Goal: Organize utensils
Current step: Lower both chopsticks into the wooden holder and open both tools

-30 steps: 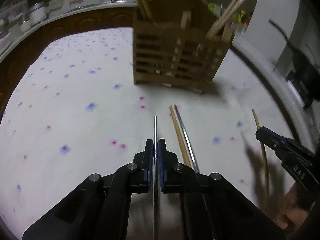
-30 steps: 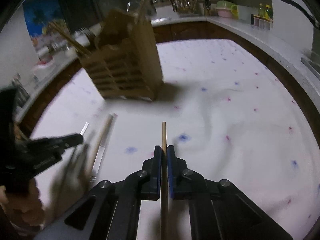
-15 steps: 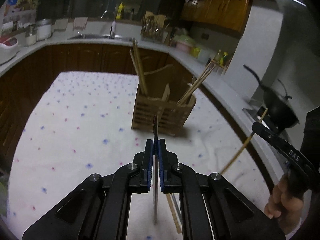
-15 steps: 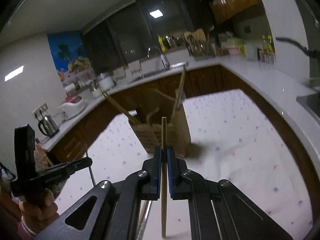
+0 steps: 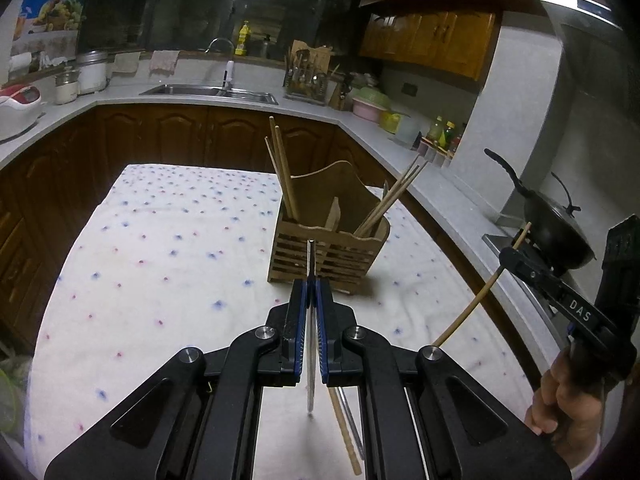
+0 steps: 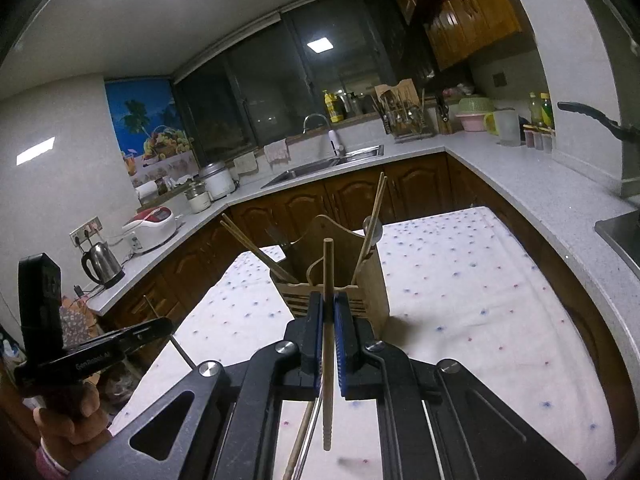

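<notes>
My left gripper (image 5: pixel 311 284) is shut on a metal chopstick (image 5: pixel 310 264), held above the table and pointing at the wooden utensil holder (image 5: pixel 328 248). My right gripper (image 6: pixel 328 300) is shut on a wooden chopstick (image 6: pixel 328 264), also raised and facing the utensil holder (image 6: pixel 340 280). The holder has wooden chopsticks leaning in its left and right compartments. A wooden chopstick (image 5: pixel 344 432) and a metal chopstick (image 5: pixel 354 420) lie on the cloth below my left gripper. The right gripper also shows in the left wrist view (image 5: pixel 516 258), and the left gripper in the right wrist view (image 6: pixel 160 326).
The table carries a white cloth with blue and pink dots (image 5: pixel 160 248). Kitchen counters surround it, with a sink (image 5: pixel 208 90), a rice cooker (image 6: pixel 154 226), a kettle (image 6: pixel 102 266) and a black wok (image 5: pixel 556 228) on the stove at right.
Both grippers have lifted their chopsticks off the cloth and tilted up, so the views now look level across the holder and kitchen instead of down at the table.
</notes>
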Tool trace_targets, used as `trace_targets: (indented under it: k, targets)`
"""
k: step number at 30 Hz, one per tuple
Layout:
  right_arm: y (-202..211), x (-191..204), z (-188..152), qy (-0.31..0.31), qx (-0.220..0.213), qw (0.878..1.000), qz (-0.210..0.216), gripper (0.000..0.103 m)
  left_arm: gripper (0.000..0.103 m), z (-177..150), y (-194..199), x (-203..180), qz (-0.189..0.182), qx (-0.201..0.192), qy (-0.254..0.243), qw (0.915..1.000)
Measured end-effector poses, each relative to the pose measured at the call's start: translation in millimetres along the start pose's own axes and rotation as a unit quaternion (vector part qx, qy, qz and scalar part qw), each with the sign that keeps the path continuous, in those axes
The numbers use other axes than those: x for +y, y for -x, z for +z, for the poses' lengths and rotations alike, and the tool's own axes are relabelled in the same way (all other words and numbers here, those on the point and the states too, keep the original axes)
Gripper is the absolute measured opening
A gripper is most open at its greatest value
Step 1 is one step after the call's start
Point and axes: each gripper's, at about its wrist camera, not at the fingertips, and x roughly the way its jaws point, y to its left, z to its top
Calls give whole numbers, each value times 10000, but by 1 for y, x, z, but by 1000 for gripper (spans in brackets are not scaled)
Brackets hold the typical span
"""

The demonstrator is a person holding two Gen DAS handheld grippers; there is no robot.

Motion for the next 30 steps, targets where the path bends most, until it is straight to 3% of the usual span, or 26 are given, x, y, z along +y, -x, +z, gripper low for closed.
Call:
trace_targets:
  k: [20, 30]
  targets:
    - [-10, -8, 22, -51, -290, 9996, -27, 5, 4, 34, -4, -7, 120, -332, -164, 9992]
    - [-29, -10, 66, -58, -739, 9972, -114, 6, 4, 89, -8, -20, 183, -926, -327, 9950]
